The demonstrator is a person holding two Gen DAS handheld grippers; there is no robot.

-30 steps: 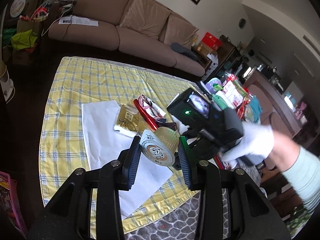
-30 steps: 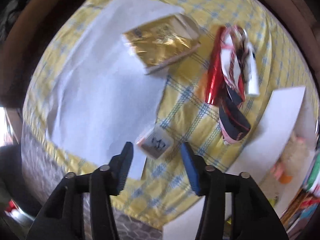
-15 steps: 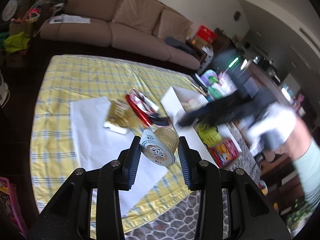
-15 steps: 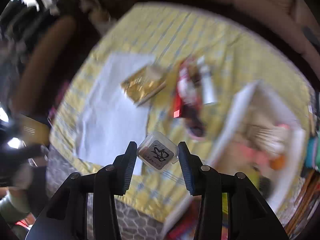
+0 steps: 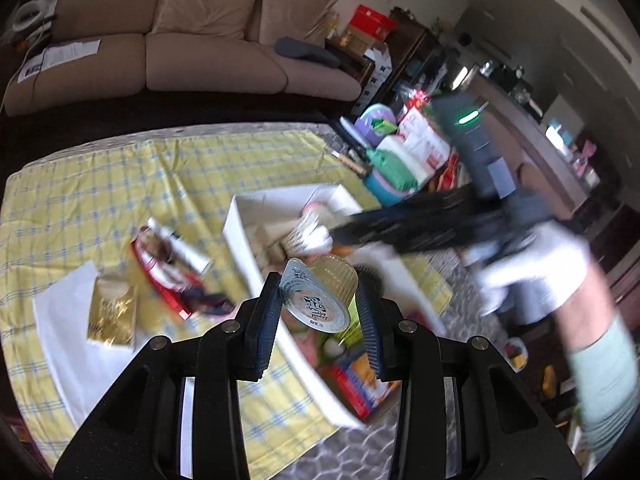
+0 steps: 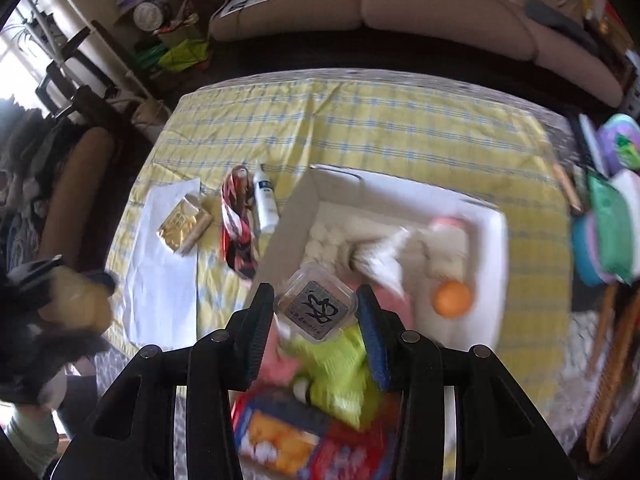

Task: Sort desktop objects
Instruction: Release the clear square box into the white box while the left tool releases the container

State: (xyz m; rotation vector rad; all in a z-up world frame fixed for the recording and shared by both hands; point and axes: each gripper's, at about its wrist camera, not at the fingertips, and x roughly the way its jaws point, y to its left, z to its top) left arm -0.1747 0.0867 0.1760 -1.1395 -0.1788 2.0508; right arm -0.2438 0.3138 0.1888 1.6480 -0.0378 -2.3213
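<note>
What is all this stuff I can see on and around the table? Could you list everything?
Tablecloth: one, yellow with blue checks, over the table.
White box: one, open, on the cloth, holding an orange ball and assorted items too blurred to name.
White sheet: one, on the cloth's left side.
Gold packet: one, on the sheet's edge.
Red wrapper: one, beside the packet.
White bottle: one, lying next to the wrapper.
Sofa: one, beige, behind the table.
Jelly cup: one, amber with foil lid, in the left gripper.
Clear lidded tub: one, in the right gripper.
Gloved hand: one, white glove, holding the right gripper.
</note>
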